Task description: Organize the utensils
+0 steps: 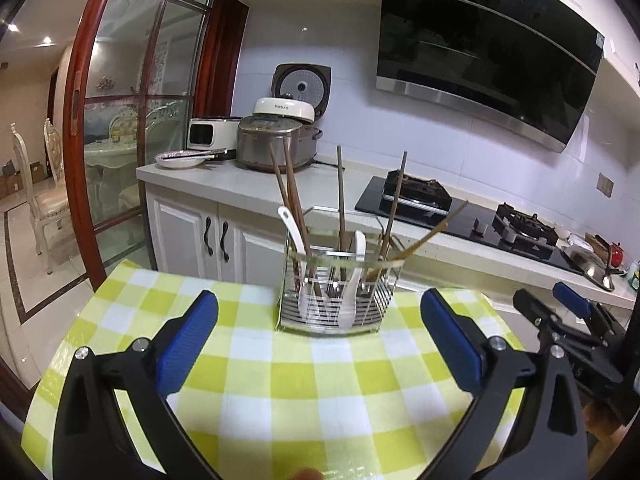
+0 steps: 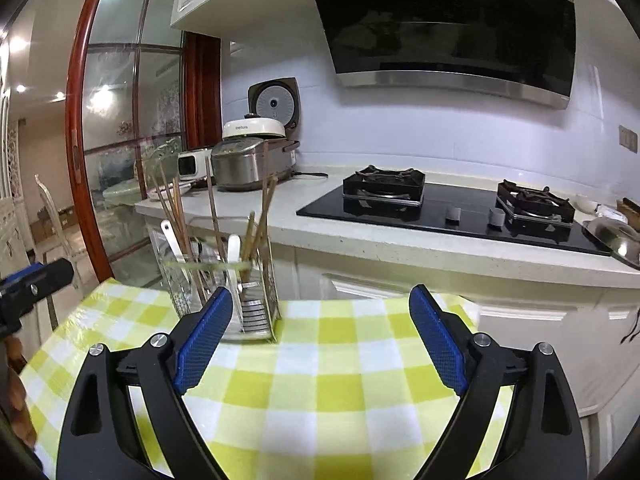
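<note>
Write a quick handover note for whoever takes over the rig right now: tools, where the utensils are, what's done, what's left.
Left tool: open, empty, above the checked tablecloth, facing the utensil rack.
Right tool: open, empty, rack just left of it.
Utensils: chopsticks and white spoons all stand mixed in the rack; none lie on the cloth.
Done: nothing visibly sorted.
Left: probably grouping chopsticks and spoons; start with the leaning chopstick.

I'm holding my left gripper point(image 1: 319, 344) and right gripper point(image 2: 321, 340) low in frame, both jaws spread wide, gripping nothing.
</note>
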`<state>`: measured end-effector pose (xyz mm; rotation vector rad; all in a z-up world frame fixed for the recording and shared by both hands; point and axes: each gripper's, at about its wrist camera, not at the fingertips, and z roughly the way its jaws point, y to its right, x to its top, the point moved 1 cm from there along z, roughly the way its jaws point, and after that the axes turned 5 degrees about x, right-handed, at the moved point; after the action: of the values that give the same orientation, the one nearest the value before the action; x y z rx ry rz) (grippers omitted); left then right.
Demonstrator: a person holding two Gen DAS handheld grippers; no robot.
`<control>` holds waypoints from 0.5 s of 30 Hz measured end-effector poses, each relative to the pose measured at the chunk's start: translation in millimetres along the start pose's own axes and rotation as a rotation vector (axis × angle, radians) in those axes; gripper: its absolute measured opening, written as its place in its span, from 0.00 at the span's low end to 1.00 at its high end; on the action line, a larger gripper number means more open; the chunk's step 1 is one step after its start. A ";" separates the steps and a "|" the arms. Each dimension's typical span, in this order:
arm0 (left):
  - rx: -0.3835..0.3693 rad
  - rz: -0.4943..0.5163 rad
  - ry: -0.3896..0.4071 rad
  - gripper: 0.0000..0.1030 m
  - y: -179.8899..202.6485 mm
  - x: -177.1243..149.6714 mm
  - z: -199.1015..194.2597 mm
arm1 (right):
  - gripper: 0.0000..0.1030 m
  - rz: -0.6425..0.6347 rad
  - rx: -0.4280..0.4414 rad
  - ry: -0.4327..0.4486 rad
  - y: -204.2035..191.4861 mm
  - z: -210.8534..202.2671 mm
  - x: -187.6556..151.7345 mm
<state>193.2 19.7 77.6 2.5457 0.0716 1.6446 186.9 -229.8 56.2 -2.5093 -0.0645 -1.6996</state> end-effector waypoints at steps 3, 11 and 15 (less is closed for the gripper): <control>0.012 0.001 0.003 0.95 3.4 -8.7 -5.2 | 0.82 0.001 -0.003 -0.009 2.2 -1.8 -12.4; 0.073 0.038 0.012 0.96 12.4 -21.4 -9.7 | 0.82 0.029 0.004 -0.014 6.6 -3.3 -18.1; 0.117 0.046 0.024 0.96 12.4 -22.4 -10.9 | 0.82 0.028 0.014 -0.017 5.3 -3.0 -16.3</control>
<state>173.7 5.9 63.2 2.6313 0.1156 1.7371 178.6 -235.0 41.8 -2.5027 -0.0423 -1.6610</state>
